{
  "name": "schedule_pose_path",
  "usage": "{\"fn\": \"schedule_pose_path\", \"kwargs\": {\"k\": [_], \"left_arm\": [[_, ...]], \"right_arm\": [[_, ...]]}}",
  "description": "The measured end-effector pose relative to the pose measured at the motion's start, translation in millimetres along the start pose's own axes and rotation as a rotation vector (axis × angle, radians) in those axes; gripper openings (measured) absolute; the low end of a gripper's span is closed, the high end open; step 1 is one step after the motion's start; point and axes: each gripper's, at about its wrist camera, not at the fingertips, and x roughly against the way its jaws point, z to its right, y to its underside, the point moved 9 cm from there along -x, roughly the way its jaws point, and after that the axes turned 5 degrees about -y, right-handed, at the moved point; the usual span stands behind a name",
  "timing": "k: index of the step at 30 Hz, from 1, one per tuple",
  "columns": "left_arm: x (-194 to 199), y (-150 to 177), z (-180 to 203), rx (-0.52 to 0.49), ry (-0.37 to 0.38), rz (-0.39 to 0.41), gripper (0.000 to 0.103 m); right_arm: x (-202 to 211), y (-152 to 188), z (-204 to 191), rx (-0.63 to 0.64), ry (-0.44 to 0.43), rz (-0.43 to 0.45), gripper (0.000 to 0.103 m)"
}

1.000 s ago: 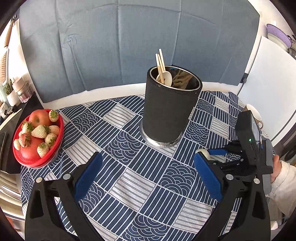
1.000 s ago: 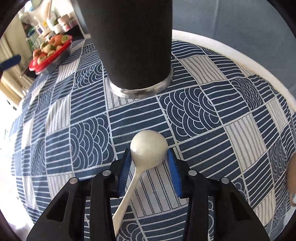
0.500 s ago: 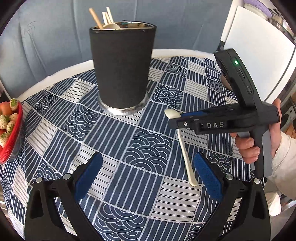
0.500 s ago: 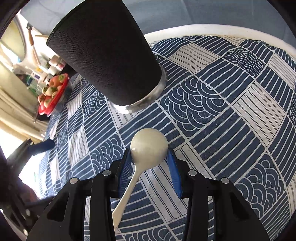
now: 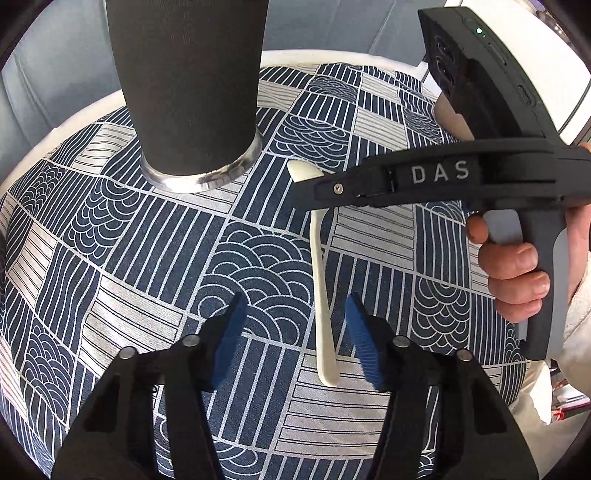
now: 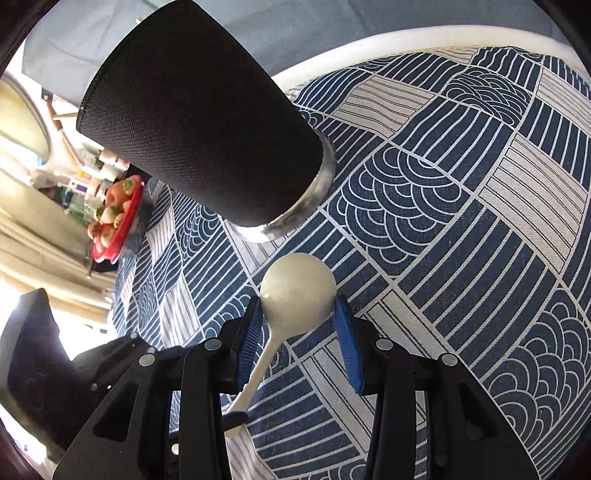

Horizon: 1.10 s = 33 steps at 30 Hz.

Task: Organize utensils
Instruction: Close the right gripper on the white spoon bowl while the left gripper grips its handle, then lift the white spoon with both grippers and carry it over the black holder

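Note:
A cream spoon (image 6: 297,291) is held by its bowl in my right gripper (image 6: 299,314), lifted above the patterned cloth. In the left wrist view its handle (image 5: 323,295) hangs down between my left gripper's (image 5: 295,332) blue fingers, nearer the right pad (image 5: 360,339), not touching. My left gripper is partly closed but still open. The black utensil holder (image 5: 188,85) stands behind, also in the right wrist view (image 6: 207,147). My right gripper shows in the left wrist view (image 5: 310,181).
A blue and white patterned cloth (image 5: 110,258) covers the round table. A red bowl of fruit (image 6: 116,221) sits at the far left edge. A white board (image 5: 576,85) stands at the right. A grey backdrop (image 6: 332,26) hangs behind.
My left gripper has moved in low toward the spoon's handle and narrowed its fingers around it. My right gripper has tilted, still holding the spoon's bowl.

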Motion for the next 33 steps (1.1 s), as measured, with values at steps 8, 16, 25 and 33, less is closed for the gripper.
{"fn": "schedule_pose_path", "kwargs": {"k": [8,16,25,33], "left_arm": [[-13,-1,7,-0.077,-0.031,-0.023,0.009],[-3,-5,5,-0.064,-0.009,-0.004,0.008],[32,-18,5,-0.066,0.005,0.073,0.009],[55,-34,25,-0.096,0.027,0.112,0.005]], "right_arm": [[-6,-2,-5,-0.033,-0.041,-0.009,0.035],[4,-2,-6,-0.037,-0.086,-0.001,0.032],[26,-12,-13,-0.007,-0.113,0.022,0.015],[51,-19,-18,0.057,-0.085,0.027,0.001]]}}
